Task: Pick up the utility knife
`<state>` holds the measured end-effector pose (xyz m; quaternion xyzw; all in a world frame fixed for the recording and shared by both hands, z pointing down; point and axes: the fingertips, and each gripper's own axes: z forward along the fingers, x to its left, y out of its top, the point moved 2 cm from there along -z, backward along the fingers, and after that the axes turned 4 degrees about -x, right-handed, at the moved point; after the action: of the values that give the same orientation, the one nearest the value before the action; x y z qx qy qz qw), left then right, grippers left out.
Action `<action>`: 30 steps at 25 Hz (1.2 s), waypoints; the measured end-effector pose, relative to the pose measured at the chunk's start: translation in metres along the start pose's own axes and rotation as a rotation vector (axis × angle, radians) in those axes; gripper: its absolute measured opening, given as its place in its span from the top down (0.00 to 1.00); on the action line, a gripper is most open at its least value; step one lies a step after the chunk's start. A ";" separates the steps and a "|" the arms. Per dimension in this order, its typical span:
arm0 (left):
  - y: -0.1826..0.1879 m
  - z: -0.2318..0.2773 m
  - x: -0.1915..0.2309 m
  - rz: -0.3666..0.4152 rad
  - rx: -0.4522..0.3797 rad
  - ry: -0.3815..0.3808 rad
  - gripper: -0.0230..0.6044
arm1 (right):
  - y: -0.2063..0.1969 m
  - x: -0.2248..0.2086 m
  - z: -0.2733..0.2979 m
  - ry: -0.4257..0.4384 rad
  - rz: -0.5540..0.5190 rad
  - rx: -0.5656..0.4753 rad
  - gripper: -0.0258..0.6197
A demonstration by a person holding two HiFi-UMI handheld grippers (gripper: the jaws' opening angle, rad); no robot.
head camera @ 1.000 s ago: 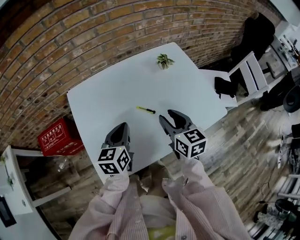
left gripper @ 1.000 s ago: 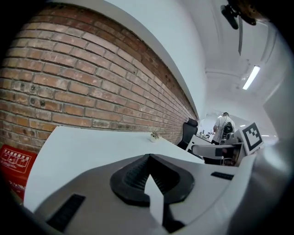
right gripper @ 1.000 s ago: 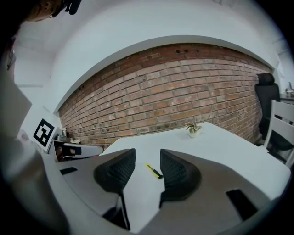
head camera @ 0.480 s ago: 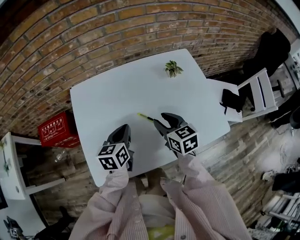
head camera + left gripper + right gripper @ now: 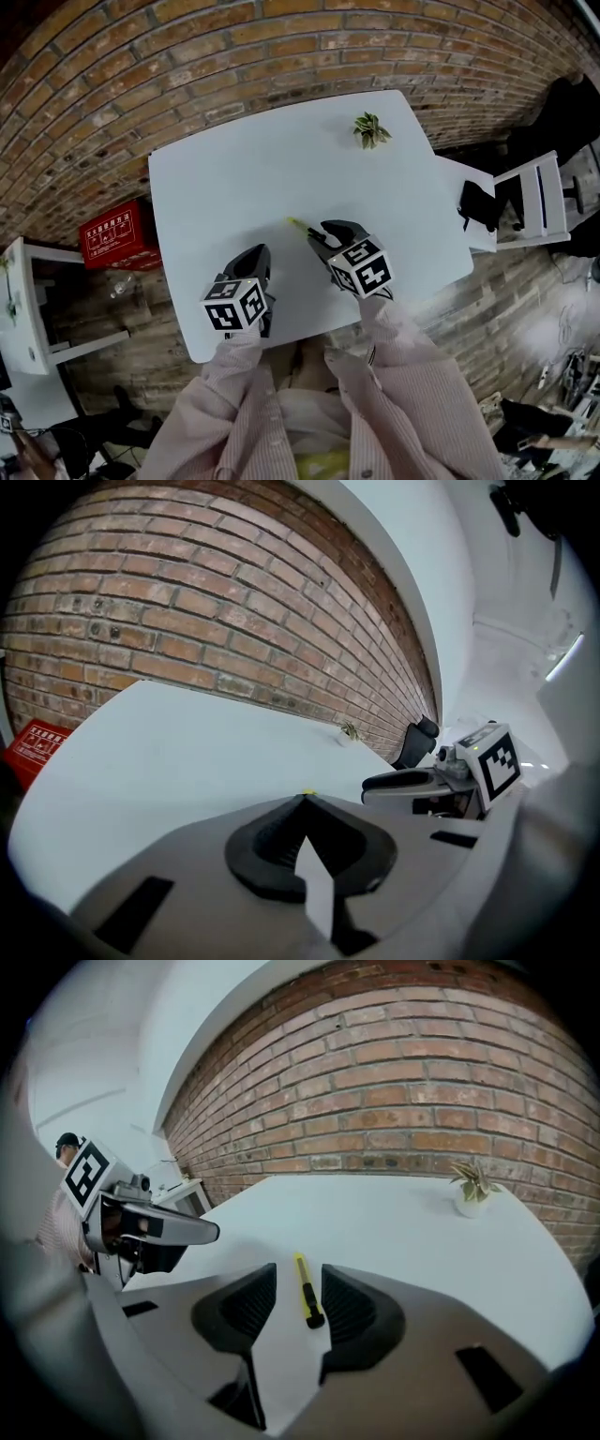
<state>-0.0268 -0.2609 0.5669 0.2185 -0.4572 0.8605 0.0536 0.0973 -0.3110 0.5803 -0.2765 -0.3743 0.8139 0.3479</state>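
Utility knife within parted right tool — head view: only tip.

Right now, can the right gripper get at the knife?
Probably yes. The right gripper is open, and the knife lies on the table in the gap between its jaws, with nothing blocking it.

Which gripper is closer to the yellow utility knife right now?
Right. The right gripper, jaws open, straddles the utility knife; the left gripper, shut, sits apart to the knife's left.
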 end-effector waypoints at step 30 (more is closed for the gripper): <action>-0.012 0.016 0.006 -0.024 0.068 -0.025 0.98 | -0.030 0.000 0.034 -0.001 -0.192 0.245 0.85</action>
<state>-0.0230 -0.2677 0.5865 0.2361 -0.4258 0.8720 0.0507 0.0838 -0.3113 0.6235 -0.1944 -0.2969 0.8166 0.4551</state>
